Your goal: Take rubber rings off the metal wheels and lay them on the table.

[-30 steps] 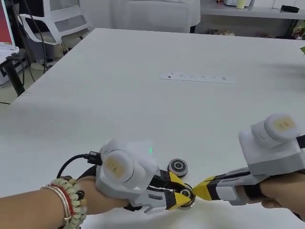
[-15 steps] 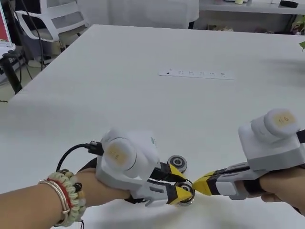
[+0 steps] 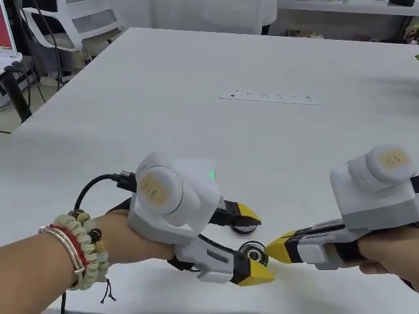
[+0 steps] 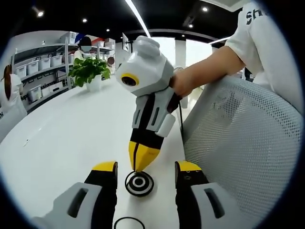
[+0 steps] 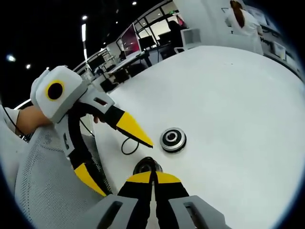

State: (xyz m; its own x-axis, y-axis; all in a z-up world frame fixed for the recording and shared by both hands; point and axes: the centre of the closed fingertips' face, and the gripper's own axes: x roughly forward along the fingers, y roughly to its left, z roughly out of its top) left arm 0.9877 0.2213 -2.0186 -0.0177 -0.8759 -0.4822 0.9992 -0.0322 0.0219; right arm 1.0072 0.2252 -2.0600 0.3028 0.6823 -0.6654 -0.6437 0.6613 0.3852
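Observation:
A metal wheel [image 3: 253, 251] with a black rubber ring lies on the white table [image 3: 196, 118], between the spread jaws of my left gripper [image 3: 254, 243], which is open. My right gripper [image 3: 268, 250] is shut, its yellow tip touching that wheel's right edge. In the left gripper view the wheel [image 4: 139, 183] sits between the jaws with the right gripper [image 4: 140, 167] pointing down at it. A second wheel [image 5: 172, 139] lies just beyond, partly behind the left gripper's upper jaw in the head view. One loose rubber ring [image 5: 128, 146] lies on the table by the left gripper.
A white power strip [image 3: 272, 98] lies on the table farther out. Office chairs [image 3: 78, 29] stand past the table's far left corner. A mesh chair back [image 4: 238, 143] is close behind the near edge. A potted plant [image 4: 88, 71] stands at the table's far end.
My left gripper, which was shut on the near wheel, has opened its jaws wide around it. The right gripper's tip stays at the wheel.

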